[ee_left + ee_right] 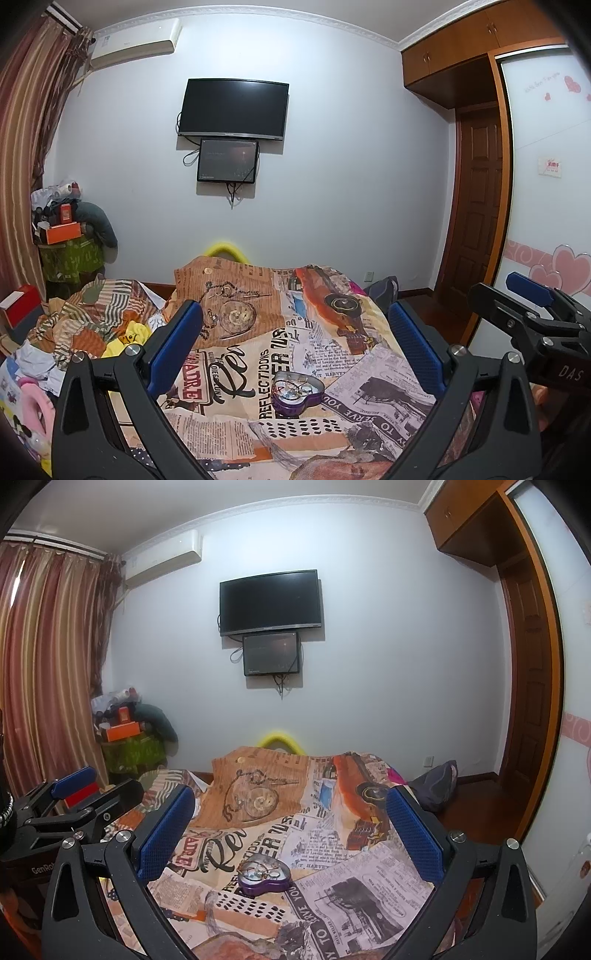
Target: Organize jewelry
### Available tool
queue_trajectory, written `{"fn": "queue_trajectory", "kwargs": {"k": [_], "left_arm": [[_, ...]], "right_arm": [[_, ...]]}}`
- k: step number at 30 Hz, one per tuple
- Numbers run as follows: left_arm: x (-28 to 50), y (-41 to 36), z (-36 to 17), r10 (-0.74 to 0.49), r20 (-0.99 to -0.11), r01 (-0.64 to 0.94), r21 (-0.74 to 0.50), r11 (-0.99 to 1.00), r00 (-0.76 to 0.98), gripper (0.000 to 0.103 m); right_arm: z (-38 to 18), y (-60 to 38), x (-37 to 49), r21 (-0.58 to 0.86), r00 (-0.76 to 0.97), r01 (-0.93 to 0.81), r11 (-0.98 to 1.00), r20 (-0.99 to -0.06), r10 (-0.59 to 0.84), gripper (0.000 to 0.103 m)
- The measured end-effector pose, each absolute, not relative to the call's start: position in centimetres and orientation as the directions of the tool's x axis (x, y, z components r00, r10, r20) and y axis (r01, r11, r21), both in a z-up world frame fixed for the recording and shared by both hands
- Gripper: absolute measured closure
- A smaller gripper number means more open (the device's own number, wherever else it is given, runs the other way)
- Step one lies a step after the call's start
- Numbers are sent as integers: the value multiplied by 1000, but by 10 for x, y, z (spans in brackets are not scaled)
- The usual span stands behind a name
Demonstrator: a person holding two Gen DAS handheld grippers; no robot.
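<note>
A purple heart-shaped tin [297, 393] lies open on the newspaper-print bedspread [332, 354], with several rings and tangled jewelry inside. It also shows in the right wrist view [264, 878]. My left gripper [295, 332] is open and empty, held above and behind the tin. My right gripper [290, 812] is open and empty too, at a similar height over the tin. The right gripper shows at the right edge of the left wrist view [532, 306]; the left gripper shows at the left of the right wrist view [85, 794].
Crumpled clothes and blankets [85, 325] are piled left of the bed. A red box [20, 306] sits at the far left. A cluttered stand [129, 738] is in the corner by the curtain [44, 672]. A dark bag [436, 782] lies on the floor at right, near the door [524, 686].
</note>
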State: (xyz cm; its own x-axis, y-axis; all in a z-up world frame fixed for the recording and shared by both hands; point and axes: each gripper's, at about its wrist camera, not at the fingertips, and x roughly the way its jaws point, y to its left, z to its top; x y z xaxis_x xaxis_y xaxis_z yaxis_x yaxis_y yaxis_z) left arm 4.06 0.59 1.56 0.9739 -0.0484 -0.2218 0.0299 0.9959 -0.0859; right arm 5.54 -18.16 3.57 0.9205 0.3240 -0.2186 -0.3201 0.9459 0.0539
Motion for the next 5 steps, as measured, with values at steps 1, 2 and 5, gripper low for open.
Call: {"fn": "queue_trajectory", "kwargs": {"k": [1, 2, 5], "left_arm": [[42, 5, 15, -49, -223, 31, -84, 996, 974, 2], [42, 5, 14, -48, -224, 31, -82, 996, 973, 2], [44, 6, 12, -47, -228, 30, -78, 996, 973, 2]], "right_arm": [[35, -182, 57, 54, 920, -320, 946, -221, 324, 0], [35, -182, 58, 56, 919, -321, 946, -223, 325, 0], [33, -181, 61, 60, 917, -321, 945, -230, 326, 0]]}}
